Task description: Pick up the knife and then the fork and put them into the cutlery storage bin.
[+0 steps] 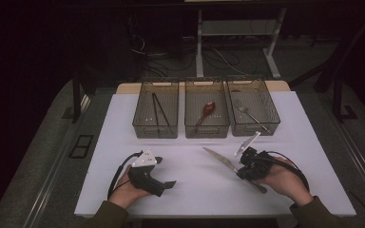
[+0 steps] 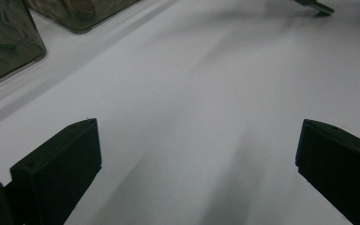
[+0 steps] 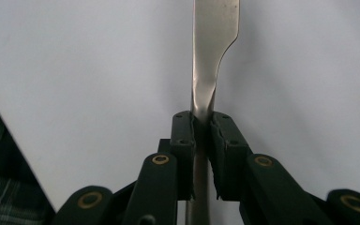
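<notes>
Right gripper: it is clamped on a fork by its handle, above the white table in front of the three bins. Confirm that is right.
Not quite. The right gripper is clamped on a table knife, not a fork; the right gripper view shows its flat blade running on from the jaws. The rest stands: it is above the white table in front of the three bins.

I see a silver knife (image 1: pixel 222 160) clamped in the black right gripper (image 3: pixel 201 123); the left gripper (image 1: pixel 170 184) is black too, grey plate on top. White table (image 1: pixel 190 190). Smoky translucent bins (image 1: pixel 156 124), reddish-brown spoon (image 1: pixel 208 109), olive sleeves (image 1: pixel 105 216).
</notes>
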Motion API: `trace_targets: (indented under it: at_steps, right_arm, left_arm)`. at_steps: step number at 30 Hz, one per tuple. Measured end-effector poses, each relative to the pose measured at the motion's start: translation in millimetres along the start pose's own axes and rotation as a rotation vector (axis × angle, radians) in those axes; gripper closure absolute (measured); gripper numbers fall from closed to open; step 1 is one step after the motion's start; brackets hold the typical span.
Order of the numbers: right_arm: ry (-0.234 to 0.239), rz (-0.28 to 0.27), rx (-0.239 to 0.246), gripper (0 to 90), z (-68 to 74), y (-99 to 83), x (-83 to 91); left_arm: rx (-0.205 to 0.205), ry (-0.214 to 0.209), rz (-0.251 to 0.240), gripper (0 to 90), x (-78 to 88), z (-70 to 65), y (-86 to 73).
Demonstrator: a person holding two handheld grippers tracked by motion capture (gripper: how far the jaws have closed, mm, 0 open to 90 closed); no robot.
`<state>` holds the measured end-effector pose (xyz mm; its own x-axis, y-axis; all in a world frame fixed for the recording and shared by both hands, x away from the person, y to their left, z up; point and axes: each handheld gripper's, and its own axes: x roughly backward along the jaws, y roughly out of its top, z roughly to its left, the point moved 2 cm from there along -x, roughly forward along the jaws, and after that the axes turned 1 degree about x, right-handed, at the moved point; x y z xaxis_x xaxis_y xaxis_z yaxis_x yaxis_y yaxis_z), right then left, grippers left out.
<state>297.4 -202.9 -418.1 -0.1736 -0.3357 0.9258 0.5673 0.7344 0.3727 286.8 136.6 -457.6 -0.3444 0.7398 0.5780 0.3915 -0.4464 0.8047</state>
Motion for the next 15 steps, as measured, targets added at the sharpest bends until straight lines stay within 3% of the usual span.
trace_targets:
  at_steps: [6,15]
  right_arm:
    - [0.011,-0.173,-0.063,79.1,-22.9,-7.8,14.4]
    - [0.037,-0.396,-0.130,79.1,-43.6,-18.8,25.6]
  left_arm:
    - [-0.001,-0.002,-0.004,0.0,0.6,0.1,0.3]
    - [0.005,-0.002,-0.011,0.0,1.1,0.2,0.4]
